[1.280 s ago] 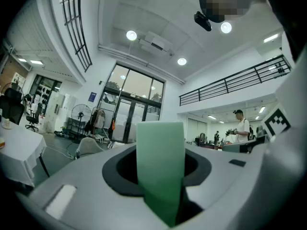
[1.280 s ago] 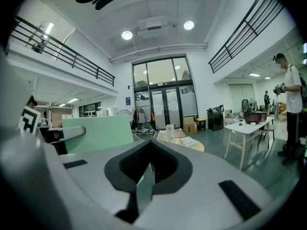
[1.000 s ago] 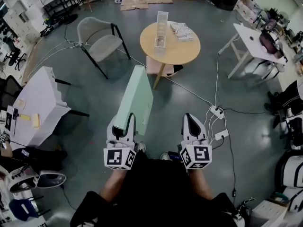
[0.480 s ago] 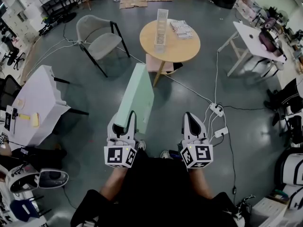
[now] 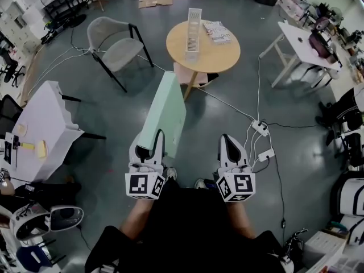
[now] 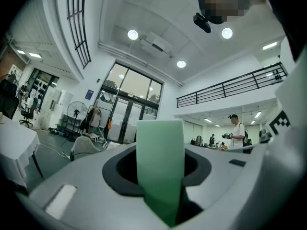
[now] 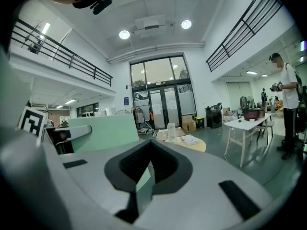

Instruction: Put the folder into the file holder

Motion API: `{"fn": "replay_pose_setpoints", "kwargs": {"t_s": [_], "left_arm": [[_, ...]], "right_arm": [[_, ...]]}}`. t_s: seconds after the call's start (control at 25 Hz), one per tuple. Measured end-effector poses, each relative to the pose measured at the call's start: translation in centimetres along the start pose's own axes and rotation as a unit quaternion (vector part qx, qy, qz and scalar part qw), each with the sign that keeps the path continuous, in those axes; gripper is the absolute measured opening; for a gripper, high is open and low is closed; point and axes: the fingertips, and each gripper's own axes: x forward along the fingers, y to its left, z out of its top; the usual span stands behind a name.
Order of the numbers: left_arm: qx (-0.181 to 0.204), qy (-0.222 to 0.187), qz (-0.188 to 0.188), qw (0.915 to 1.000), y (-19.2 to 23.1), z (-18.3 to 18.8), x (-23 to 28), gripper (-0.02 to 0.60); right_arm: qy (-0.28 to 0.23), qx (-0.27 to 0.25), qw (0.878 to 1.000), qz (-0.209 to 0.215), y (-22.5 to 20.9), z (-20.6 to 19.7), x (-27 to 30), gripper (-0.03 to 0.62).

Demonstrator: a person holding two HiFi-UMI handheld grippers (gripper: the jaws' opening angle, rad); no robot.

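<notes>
My left gripper (image 5: 152,139) is shut on the lower edge of a pale green folder (image 5: 165,114), which stands upright and leans away toward the round table. In the left gripper view the folder (image 6: 159,166) fills the gap between the jaws. My right gripper (image 5: 227,142) is beside it on the right, shut, with nothing in it and not touching the folder. The file holder (image 5: 194,29), a white slotted rack, stands on the round wooden table (image 5: 219,58) well ahead of both grippers. The right gripper view shows the folder (image 7: 105,131) at its left and the file holder (image 7: 171,131) far off.
A stack of booklets (image 5: 218,32) lies beside the rack. A grey chair (image 5: 116,47) stands left of the round table. White tables are at the left (image 5: 42,127) and right (image 5: 304,44). Power strips (image 5: 260,131) and cables cross the floor. A person (image 7: 289,104) stands far right.
Both grippers and the folder have moved a little forward toward the round table. The left grip on the folder is the same.
</notes>
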Motion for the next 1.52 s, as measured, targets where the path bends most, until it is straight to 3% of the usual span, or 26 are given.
{"fn": "replay_pose_setpoints", "kwargs": {"t_s": [0.48,0.8,1.08,1.52], "left_arm": [[-0.001,0.003,-0.030,0.9996,5.3,1.2,2.9,0.153],[-0.004,0.012,-0.043,0.9990,6.6,0.7,5.3,0.153],[-0.002,0.020,-0.035,0.9992,5.7,-0.5,9.8,0.153],[0.005,0.006,-0.002,1.0000,2.7,-0.4,21.0,0.153]], "right_arm": [[-0.001,0.006,0.999,-0.032,3.5,-0.2,4.3,-0.006],[0.012,0.007,0.999,-0.041,3.6,-0.9,6.0,-0.006],[0.012,0.013,0.999,-0.035,0.1,-0.4,9.9,-0.006],[0.005,0.011,1.000,0.004,-8.8,2.8,18.8,-0.006]]}}
